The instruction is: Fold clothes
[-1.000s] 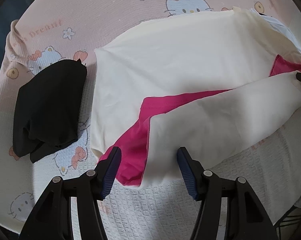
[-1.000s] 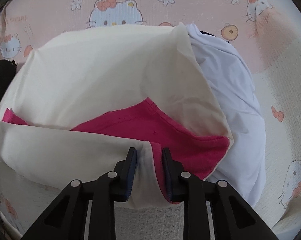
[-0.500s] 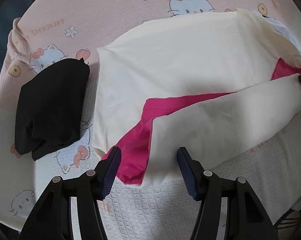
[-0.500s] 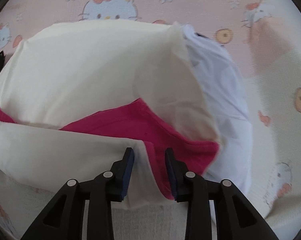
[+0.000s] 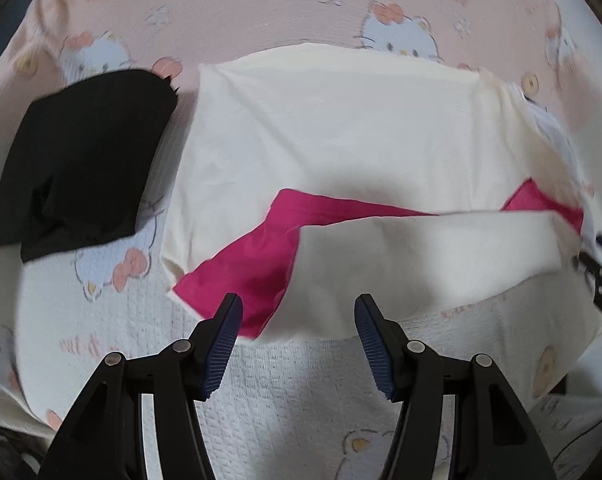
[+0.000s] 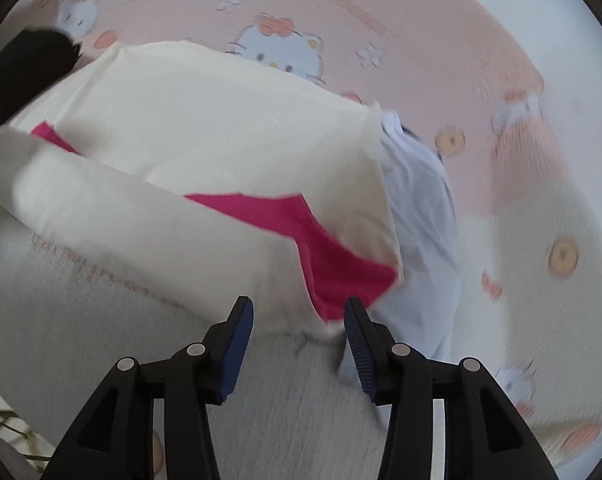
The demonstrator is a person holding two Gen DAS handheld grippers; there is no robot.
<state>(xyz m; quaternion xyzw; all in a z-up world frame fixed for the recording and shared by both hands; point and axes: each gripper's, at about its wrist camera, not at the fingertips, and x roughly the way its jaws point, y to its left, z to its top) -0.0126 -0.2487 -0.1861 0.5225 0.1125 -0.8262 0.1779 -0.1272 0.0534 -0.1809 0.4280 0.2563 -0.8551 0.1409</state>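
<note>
The cream garment (image 5: 341,128), with its pink lining (image 5: 253,264) showing, is spread on the cartoon-print blanket (image 5: 261,12), its near edge laid over in a long band, apparently as a first fold; the left gripper (image 5: 297,344) is held spread and empty above that edge, and the right gripper (image 6: 299,344), whose jaws have just been opening, is parted with the hem lying loose between them, unpinched. The folded black garment (image 5: 81,168) is seen whole only in the left view, while the white garment (image 6: 421,216) beside the cream one is shown plainly only in the right.

Both wrist views look steeply down, sharing cream garment (image 5: 341,128).
</note>
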